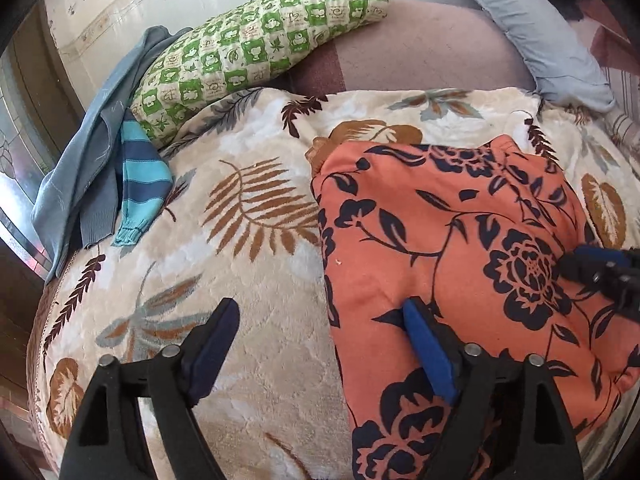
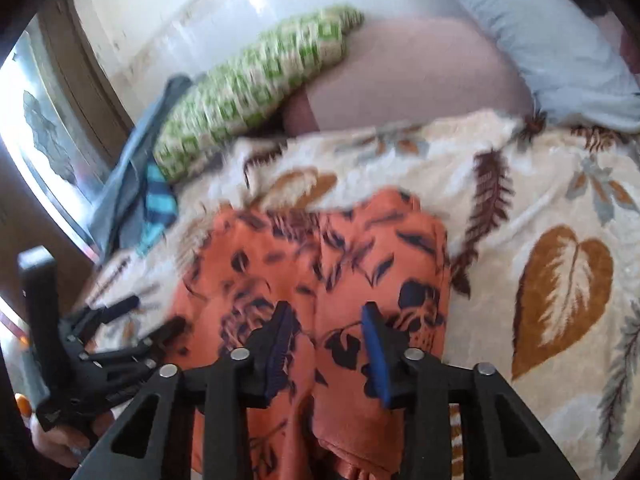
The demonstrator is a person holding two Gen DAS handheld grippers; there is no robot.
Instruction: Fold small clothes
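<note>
Left-wrist and right-wrist views of a bed covered by a plush cream blanket (image 1: 256, 240) printed with brown fern fronds, rust heart-shaped leaves and grey foliage; its pile is deep and softly quilted.

On the blanket lies the task's thing, an orange garment of smooth woven cloth (image 1: 432, 240) bearing a dark navy flower-and-vine print. It is spread nearly flat, with soft ridges running lengthwise; in the right-wrist view a seam or fold runs down its middle.

The left gripper (image 1: 320, 320), black-framed with blue pads, has its jaws wide apart. One finger stands over the bare blanket and the other over the garment's near left part; nothing is pinched between them.

The right gripper (image 2: 326, 330) has its jaws narrower, poised over the middle of the garment. The pads straddle the central ridge of cloth, but motion blur leaves it unclear whether they press on it.

At the far left edge of the bed lie a grey-blue knit garment (image 1: 84, 168) and a turquoise-and-navy striped sleeve with a ribbed cuff (image 1: 142, 176), draped together and partly touching a quilted green-and-cream checked pillow (image 1: 256, 48). A pale grey pillow (image 1: 536, 36) rests at the far right on a mauve sheet (image 1: 420, 52).
</note>
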